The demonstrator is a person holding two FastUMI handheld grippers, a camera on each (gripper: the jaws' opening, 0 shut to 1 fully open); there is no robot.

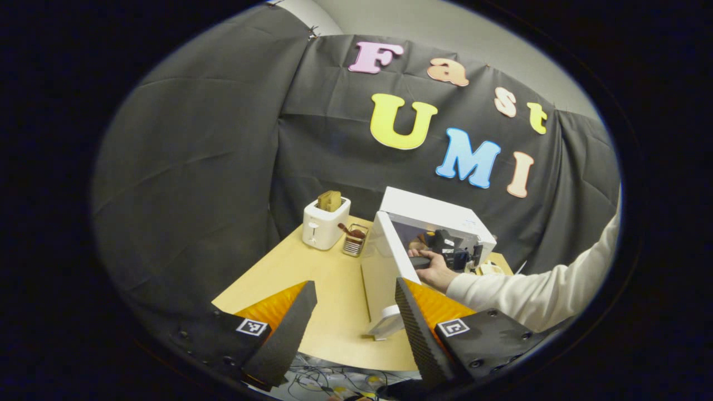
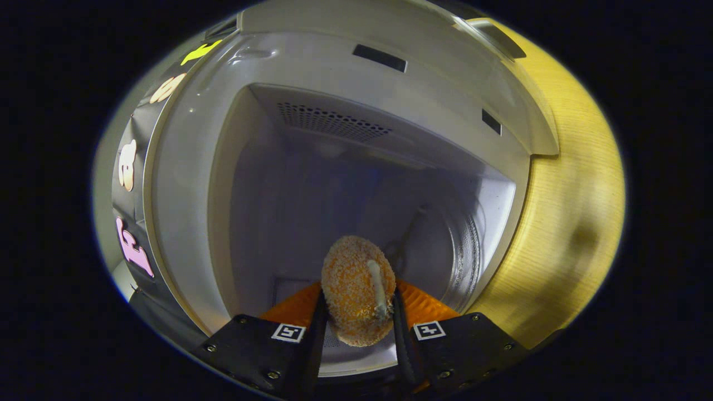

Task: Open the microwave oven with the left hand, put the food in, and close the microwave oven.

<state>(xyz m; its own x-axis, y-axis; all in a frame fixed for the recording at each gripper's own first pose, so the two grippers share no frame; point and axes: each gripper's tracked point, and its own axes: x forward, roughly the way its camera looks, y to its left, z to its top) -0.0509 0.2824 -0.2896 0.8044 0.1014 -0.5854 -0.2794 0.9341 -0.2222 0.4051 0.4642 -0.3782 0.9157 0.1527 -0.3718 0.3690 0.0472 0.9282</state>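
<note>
On the tabletop (image 1: 312, 278), toward its far right corner, we saw the microwave oven (image 1: 440, 214) with its door (image 1: 384, 267) swung open. A sleeved hand (image 1: 437, 270) reached the right gripper (image 2: 356, 328) to its mouth. That gripper was clamped on the breaded food (image 2: 353, 287), held just inside the cavity. Near the far edge stood a toaster (image 1: 323, 225) beside a small rack (image 1: 355, 239). Our left gripper (image 1: 356, 312) hung spread apart, holding nothing.

Cream long sleeve (image 1: 535, 292); screwed claw mounts with square markers.
</note>
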